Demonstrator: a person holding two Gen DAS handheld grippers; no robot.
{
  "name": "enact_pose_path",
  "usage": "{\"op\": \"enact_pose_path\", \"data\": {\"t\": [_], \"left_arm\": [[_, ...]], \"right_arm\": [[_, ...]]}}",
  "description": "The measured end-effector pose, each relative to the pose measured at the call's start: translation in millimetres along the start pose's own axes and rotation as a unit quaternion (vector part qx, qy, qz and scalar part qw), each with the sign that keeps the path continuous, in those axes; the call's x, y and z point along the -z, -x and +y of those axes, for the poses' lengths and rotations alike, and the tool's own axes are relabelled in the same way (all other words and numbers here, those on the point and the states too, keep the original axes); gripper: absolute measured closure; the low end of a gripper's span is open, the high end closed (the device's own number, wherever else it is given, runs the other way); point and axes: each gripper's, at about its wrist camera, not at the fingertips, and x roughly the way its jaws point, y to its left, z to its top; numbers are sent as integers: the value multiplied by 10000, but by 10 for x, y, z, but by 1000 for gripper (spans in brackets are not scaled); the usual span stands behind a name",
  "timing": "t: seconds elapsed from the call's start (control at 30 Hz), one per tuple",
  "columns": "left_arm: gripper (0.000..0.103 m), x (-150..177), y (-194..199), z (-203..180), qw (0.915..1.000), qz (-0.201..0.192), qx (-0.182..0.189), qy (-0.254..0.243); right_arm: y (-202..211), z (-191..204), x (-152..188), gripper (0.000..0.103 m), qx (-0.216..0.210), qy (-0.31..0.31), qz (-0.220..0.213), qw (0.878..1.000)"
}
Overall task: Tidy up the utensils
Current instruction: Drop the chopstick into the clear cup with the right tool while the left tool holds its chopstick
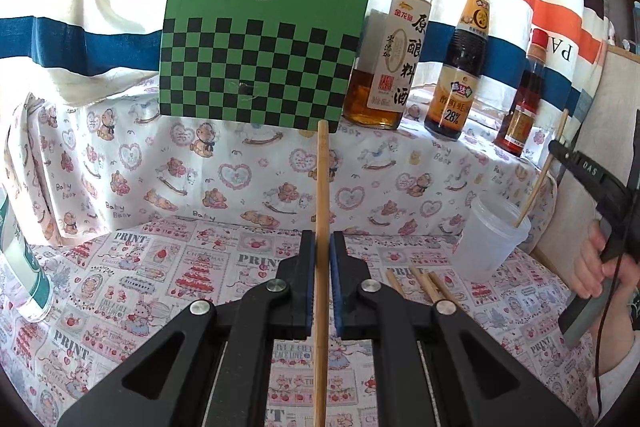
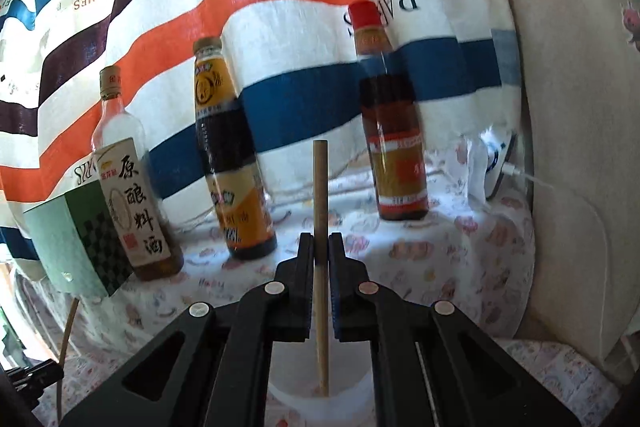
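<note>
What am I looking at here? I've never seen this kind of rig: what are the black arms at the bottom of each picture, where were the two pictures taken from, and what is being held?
No robot: a person holds a two-finger gripper in each hand, with a fisheye camera on each looking along its fingers. The black arms are those fingers.

In the left wrist view, the left gripper is shut on a chopstick. At that picture's right edge the person's hand holds the right gripper, lowering another chopstick into a clear plastic cup.

In the right wrist view, the right gripper is shut on that chopstick, with the cup below.

More chopsticks lie on the patterned cloth. Behind stand a green checkerboard card and three sauce bottles.
</note>
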Motion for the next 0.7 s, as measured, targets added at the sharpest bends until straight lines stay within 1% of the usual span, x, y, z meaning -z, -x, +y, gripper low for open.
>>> {"op": "enact_pose_path", "data": {"t": [0.07,0.1,0.17,0.2,0.27,0.37,0.43,0.5,0.67,0.7], "left_arm": [[97,5,-6,-48,10000,66,17,-53],[97,12,-34,-72,9998,174,-34,-97],[97,53,-144,-121,9981,544,-244,-170],[97,81,-205,-129,9968,741,-233,-171],[97,167,-375,-159,9899,1348,-324,-290],[97,317,-568,-200,9768,2037,-475,-462],[97,400,-639,-224,9715,2261,-477,-534],[97,454,-683,-244,9678,2386,-550,-589],[96,528,-747,-264,9634,2550,-550,-611],[96,536,-762,-258,9628,2574,-555,-612]], "right_arm": [[70,-33,84,95,-218,-85,246,9994],[115,-32,108,95,-324,-86,324,9989],[225,-5,131,95,-469,-35,347,9983],[276,10,137,95,-533,7,332,9980],[360,41,137,95,-689,71,306,9971],[405,80,161,95,-809,135,378,9959],[371,94,181,95,-777,267,510,9953],[327,60,209,95,-735,288,637,9948],[161,-78,251,94,-859,1,1122,9900],[134,-95,255,92,-885,-44,1199,9888]]}}
